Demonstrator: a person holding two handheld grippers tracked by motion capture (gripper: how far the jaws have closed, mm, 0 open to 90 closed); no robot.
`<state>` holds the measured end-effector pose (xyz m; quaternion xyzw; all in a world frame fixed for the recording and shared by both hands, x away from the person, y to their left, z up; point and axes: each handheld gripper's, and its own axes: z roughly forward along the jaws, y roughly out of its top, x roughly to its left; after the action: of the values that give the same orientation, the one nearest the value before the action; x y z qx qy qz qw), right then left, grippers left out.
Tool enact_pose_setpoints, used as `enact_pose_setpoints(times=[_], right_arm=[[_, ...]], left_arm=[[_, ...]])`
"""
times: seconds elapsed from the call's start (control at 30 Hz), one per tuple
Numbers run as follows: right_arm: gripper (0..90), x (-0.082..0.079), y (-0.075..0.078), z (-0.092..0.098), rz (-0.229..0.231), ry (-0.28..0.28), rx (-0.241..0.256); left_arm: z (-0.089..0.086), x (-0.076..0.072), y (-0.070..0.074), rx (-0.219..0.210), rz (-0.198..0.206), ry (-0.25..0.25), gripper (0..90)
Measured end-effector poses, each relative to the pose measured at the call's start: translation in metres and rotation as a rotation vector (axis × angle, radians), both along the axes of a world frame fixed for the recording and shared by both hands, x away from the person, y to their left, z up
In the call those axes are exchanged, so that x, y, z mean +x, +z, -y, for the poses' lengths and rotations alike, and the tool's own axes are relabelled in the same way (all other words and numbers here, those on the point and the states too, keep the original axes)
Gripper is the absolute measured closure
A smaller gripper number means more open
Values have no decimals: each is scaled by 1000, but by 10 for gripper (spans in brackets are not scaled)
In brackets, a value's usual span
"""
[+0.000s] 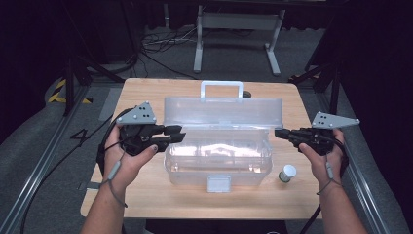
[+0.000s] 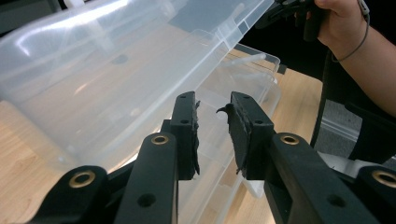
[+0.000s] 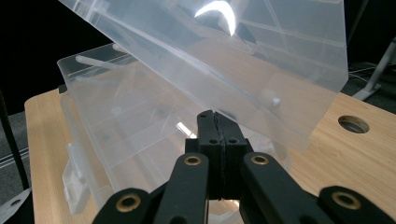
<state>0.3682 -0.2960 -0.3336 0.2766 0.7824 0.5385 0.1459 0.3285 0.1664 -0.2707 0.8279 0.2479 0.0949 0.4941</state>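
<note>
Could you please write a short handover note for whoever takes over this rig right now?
Left gripper: open, holding nothing, at the left end of the clear plastic box.
Right gripper: shut, nothing visibly between the jaws, at the box's right end.
Box: in the middle of the wooden table, its lid raised about halfway, handle at the top.
Small white-capped jar: on the table right of the box, untouched.
Done: lid is up.
Left: probably put the jar inside, then close the lid.
</note>
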Motion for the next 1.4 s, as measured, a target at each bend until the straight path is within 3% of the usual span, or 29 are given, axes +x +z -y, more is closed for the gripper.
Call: enact_pose_setpoints(times=[0.3,0.53,0.6,0.7,0.83,1.03,1.27,1.4], right_arm=[[900,-3,0,-2,1,-17,-6],[900,-5,-1,-2,0,-22,-5],[900,-5,-2,-2,3,-26,-5],[900,-7,-3,-2,2,-25,-6],[900,-8,-3,-2,7,-26,-10],[900,-9,-4,-2,9,-24,-15],[900,-13,-5,-2,14,-26,-20],[900,-16,-5,0,17,-32,-20]], left_arm=[[-10,-2,-29,-41,12,71,737],[-11,3,-47,-23,-5,110,742],[-11,5,-50,-5,4,140,743],[-12,8,-57,-30,19,162,743],[-10,14,-66,-17,43,196,743],[-10,20,-71,-8,68,251,780],[-12,23,-72,-18,50,284,887],[-12,24,-71,-29,41,289,900]])
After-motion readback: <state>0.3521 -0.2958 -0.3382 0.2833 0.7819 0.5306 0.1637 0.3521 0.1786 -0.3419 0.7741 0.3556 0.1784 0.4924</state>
